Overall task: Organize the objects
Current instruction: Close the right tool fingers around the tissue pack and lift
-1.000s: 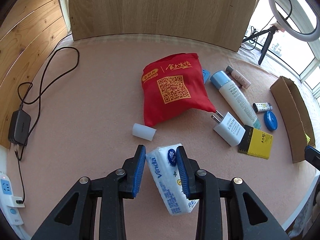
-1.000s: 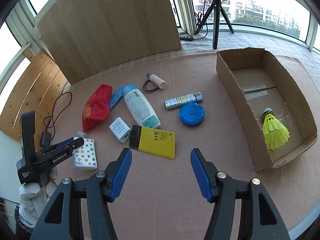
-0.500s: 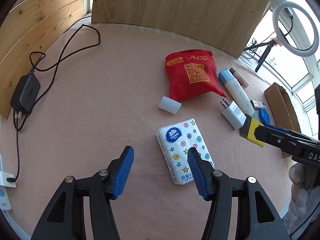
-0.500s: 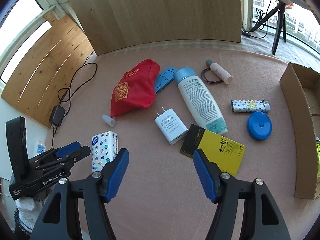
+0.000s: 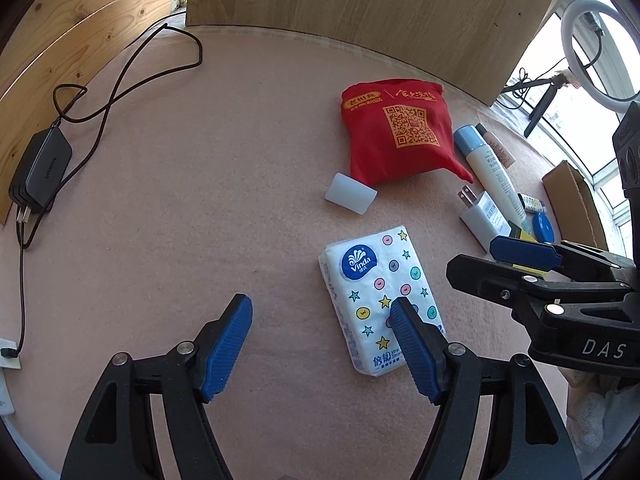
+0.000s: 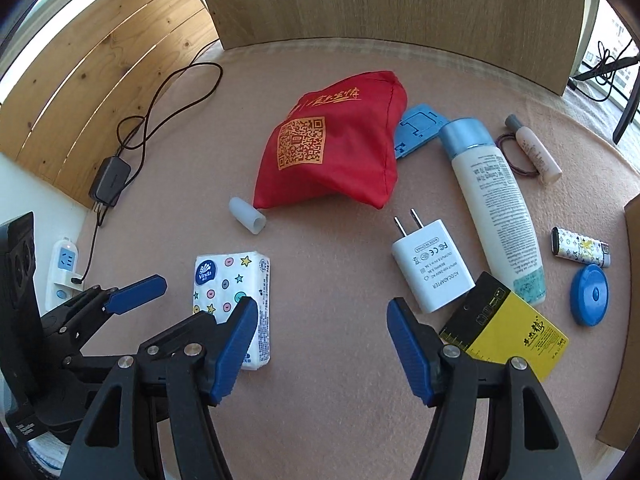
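Now, in your left wrist view, the left gripper (image 5: 320, 344) hangs over the mat (image 5: 200, 200) with its jaws opening and nothing gripped; the tissue pack (image 5: 376, 296) lies flat under the right-hand pad, not between the two. The right gripper (image 5: 524, 254) reaches in from the right edge, close to the pack. The red bag (image 5: 396, 136), a white cap (image 5: 350, 198) and the charger (image 5: 482, 218) sit further back, and the box (image 5: 576, 200) is at the far right edge

In your right wrist view, the right gripper (image 6: 322, 344) stands moderately wide and empty above bare mat, with the pack just beside its left pad and the charger and yellow card (image 6: 508, 328) by its right pad. The left gripper (image 6: 136, 294) is close on the left

My worry: both grippers crowd the pack, so they may knock together, and a careless descent could shove the pack or clip the charger instead
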Demonstrator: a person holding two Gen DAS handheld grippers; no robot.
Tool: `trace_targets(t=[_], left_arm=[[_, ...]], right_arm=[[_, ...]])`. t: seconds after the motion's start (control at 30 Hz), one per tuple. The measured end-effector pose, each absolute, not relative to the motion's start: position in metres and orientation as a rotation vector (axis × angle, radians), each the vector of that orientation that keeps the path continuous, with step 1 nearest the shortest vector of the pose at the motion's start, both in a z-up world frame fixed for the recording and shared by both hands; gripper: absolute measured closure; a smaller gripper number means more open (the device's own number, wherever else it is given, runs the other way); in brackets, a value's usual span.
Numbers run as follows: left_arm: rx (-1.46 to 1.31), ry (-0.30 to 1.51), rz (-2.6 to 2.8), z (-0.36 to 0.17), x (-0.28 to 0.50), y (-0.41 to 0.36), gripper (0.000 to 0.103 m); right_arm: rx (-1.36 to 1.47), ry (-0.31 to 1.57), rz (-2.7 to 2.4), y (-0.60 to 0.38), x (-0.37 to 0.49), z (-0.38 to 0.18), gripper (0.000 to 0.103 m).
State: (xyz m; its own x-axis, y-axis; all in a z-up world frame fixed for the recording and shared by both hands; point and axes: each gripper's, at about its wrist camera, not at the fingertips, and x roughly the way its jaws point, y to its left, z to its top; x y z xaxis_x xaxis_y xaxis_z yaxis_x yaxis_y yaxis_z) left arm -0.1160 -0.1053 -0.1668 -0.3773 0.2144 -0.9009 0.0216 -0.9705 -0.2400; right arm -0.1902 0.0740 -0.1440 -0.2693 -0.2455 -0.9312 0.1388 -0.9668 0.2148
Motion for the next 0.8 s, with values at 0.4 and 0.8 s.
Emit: trace_targets(t=[0.4, 0.8], left_arm=[[-1.66, -0.34, 2.459, -0.17, -0.114, -0.1, 0.029], [-1.642, -0.378, 2.38, -0.17, -0.112, -0.089, 0.046]], right_arm=[[1.768, -0.143, -2.249, 0.059, -0.195, -0.157, 0.047], [1.773, -0.197, -2.182, 0.051, -0.197, -0.159, 0.061]])
